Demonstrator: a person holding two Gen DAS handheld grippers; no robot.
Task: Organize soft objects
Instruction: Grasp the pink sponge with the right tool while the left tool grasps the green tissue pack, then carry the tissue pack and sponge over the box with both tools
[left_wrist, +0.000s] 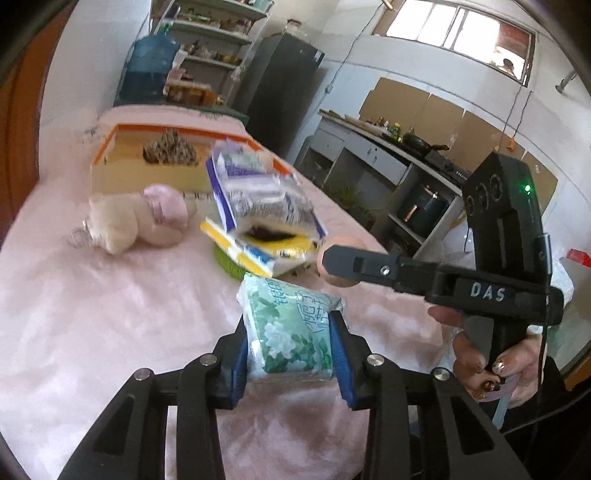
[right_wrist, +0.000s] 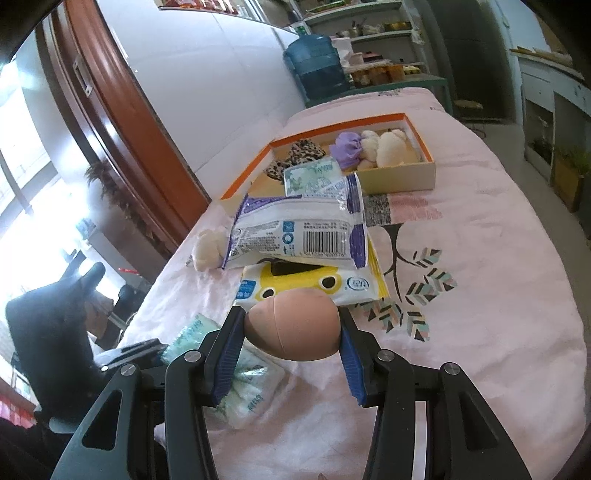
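Observation:
My left gripper (left_wrist: 288, 343) is shut on a green floral tissue pack (left_wrist: 290, 328) and holds it just above the pink cloth. My right gripper (right_wrist: 293, 332) is shut on a peach egg-shaped sponge (right_wrist: 293, 325); it also shows in the left wrist view (left_wrist: 341, 264). A white and purple packet (right_wrist: 299, 229) lies on a yellow and white pack (right_wrist: 314, 286). A cream plush toy (left_wrist: 136, 221) lies on the cloth. The orange-rimmed box (right_wrist: 399, 177) holds a leopard pouch (right_wrist: 295, 157), a purple scrunchie (right_wrist: 345, 149), a cream plush (right_wrist: 391, 147) and a tissue pack (right_wrist: 314, 175).
The table is covered with a pink cloth (right_wrist: 480, 258). A wooden door frame (right_wrist: 122, 122) stands to the left. A blue water jug (right_wrist: 317, 66), shelves and a dark fridge (left_wrist: 280, 88) stand behind the table. A kitchen counter (left_wrist: 388, 147) runs on the right.

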